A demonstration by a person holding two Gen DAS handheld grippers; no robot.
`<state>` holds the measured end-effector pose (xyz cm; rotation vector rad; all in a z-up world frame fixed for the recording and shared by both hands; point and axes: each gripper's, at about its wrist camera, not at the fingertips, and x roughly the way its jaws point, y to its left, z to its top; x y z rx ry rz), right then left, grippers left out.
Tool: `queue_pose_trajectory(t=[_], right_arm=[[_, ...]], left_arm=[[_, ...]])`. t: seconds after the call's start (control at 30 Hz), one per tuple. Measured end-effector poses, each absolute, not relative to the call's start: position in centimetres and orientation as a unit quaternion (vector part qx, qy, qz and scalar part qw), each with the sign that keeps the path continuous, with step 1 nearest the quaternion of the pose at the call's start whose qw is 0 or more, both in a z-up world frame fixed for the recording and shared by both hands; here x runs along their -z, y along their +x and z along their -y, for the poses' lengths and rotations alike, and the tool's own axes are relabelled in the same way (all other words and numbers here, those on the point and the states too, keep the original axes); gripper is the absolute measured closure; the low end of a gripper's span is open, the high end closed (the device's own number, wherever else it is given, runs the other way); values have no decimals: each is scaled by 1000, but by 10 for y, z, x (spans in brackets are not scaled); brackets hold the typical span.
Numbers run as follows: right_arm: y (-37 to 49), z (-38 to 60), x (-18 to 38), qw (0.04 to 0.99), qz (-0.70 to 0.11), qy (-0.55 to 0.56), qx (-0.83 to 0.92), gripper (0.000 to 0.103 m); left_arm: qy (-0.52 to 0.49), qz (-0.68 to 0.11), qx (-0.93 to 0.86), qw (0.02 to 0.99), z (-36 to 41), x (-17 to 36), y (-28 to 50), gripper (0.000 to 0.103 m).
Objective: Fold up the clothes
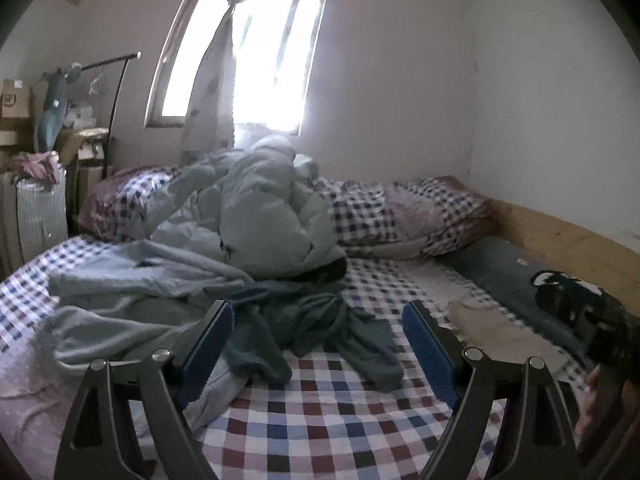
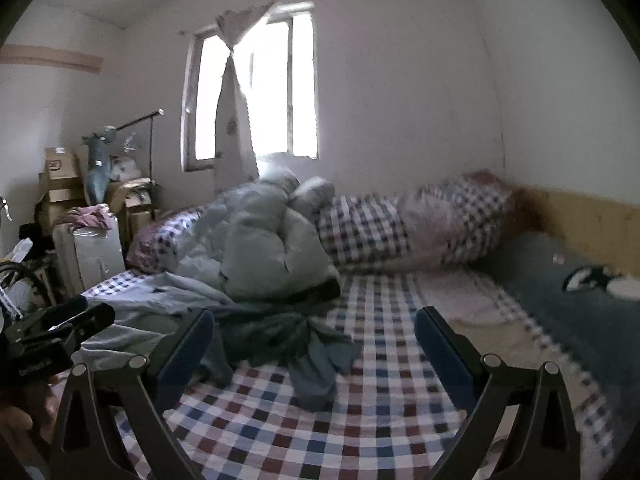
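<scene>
A crumpled dark teal garment [image 1: 316,332] lies on the checked bed sheet [image 1: 320,420], just beyond my left gripper [image 1: 318,320], which is open and empty above the bed. The same garment [image 2: 288,336] lies in front of my right gripper [image 2: 316,328], also open and empty. A light blue garment [image 1: 132,300] is spread to the left. A pale green puffy jacket [image 1: 264,216] is heaped behind them; it also shows in the right wrist view [image 2: 272,248].
A rolled checked quilt [image 1: 400,212] lies along the far wall under the window [image 1: 240,60]. A dark blue pillow [image 1: 520,280] and wooden bed board [image 1: 580,248] are at right. A beige cloth [image 1: 492,328] lies near it. Boxes and a white cabinet [image 2: 92,256] stand at left.
</scene>
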<state>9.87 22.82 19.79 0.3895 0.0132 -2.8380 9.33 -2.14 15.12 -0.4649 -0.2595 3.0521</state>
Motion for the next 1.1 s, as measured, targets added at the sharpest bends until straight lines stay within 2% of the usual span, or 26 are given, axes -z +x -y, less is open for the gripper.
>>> queue_pose_trajectory(t=[0.3, 0.47, 0.67, 1.1], right_arm=[[54, -232, -119, 117, 6, 172, 978, 0], [43, -236, -84, 109, 11, 211, 971, 0], [42, -239, -73, 94, -2, 219, 971, 0], [40, -235, -63, 88, -11, 228, 970, 0]], left_arm=[[-187, 68, -980, 5, 11, -85, 58, 14], [-205, 56, -977, 7, 1, -69, 51, 14], [-202, -17, -979, -13, -19, -59, 49, 14], [-233, 3, -972, -25, -13, -51, 40, 14]])
